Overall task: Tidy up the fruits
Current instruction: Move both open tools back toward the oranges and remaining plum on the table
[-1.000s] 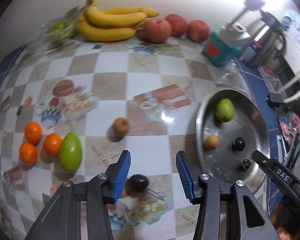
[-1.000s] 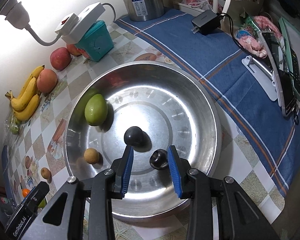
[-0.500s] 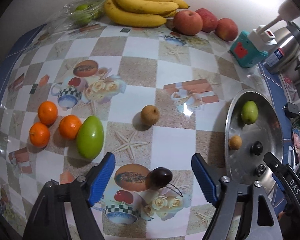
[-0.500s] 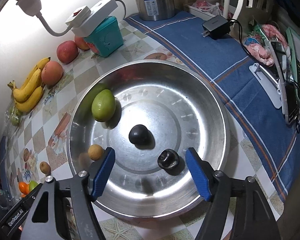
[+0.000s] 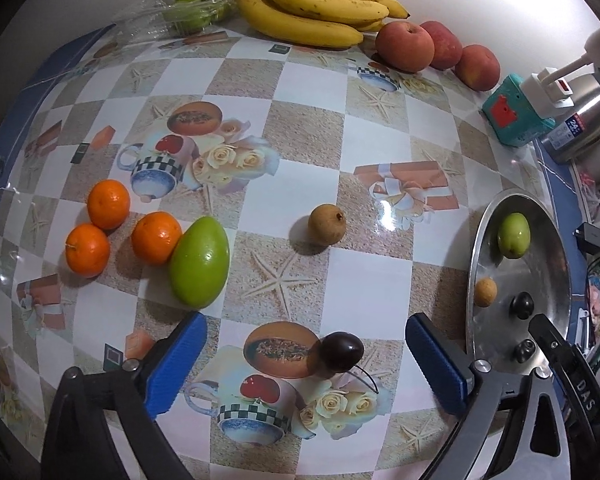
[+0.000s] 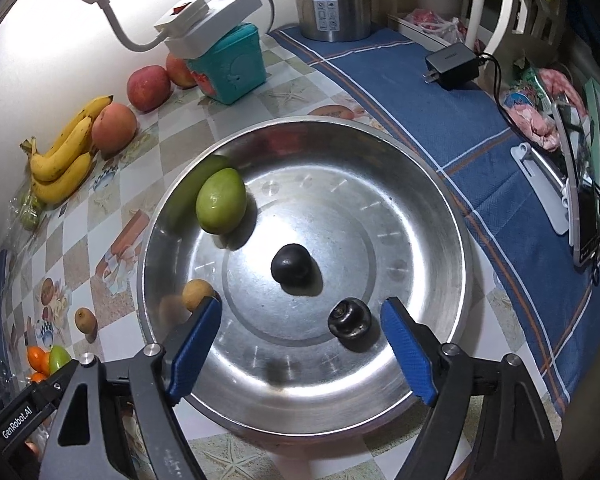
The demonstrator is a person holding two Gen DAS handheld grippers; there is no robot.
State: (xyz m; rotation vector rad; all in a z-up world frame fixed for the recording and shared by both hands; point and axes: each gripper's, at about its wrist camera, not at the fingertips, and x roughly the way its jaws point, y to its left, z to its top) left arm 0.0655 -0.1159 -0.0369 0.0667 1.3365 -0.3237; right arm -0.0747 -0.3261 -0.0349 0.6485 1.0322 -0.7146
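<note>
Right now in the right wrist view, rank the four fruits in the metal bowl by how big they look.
1. Green fruit.
2. Round dark fruit.
3. Dark fruit between the claw tips, only slightly smaller, so unsure.
4. Small tan fruit, partly hidden.

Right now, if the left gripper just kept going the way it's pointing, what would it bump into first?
Probably the dark cherry lying between the open jaws of the left gripper, or the tablecloth just beyond it; depth is hard to judge.

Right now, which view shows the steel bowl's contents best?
Right wrist: the steel bowl fills the frame, showing a green fruit, a tan fruit and two dark fruits. Left wrist catches the bowl foreshortened at the right edge.
</note>
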